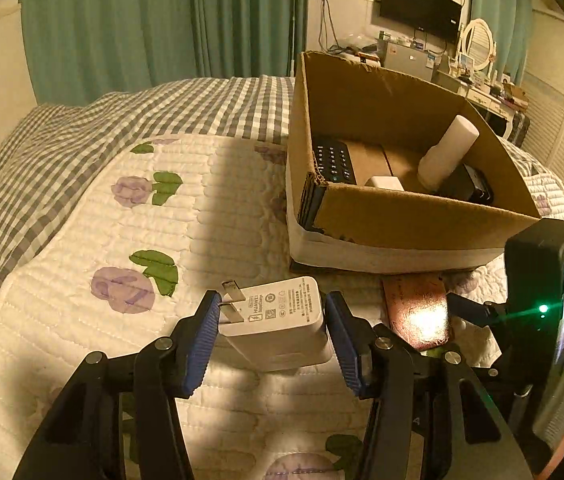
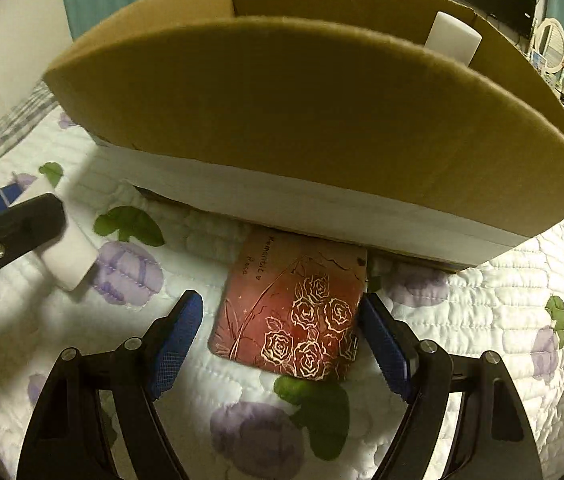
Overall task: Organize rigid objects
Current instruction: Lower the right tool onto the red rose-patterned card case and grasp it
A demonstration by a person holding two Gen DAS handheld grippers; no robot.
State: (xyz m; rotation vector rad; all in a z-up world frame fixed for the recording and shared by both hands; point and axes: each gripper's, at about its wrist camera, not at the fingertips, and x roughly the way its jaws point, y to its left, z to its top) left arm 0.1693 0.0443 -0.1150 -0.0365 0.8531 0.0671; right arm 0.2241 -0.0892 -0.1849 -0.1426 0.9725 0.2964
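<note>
Charger [image 1: 278, 320] clamped in left claw [image 1: 272, 326] — red case [image 2: 293, 316] between right claw's [image 2: 282, 340] open jaws.

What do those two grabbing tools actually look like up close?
Both tools match: the left tool and right tool have black plastic arms joined by silver rivets, ending in ribbed blue pads. Seen from the left, the right one carries a boxy black body with a green light.
</note>
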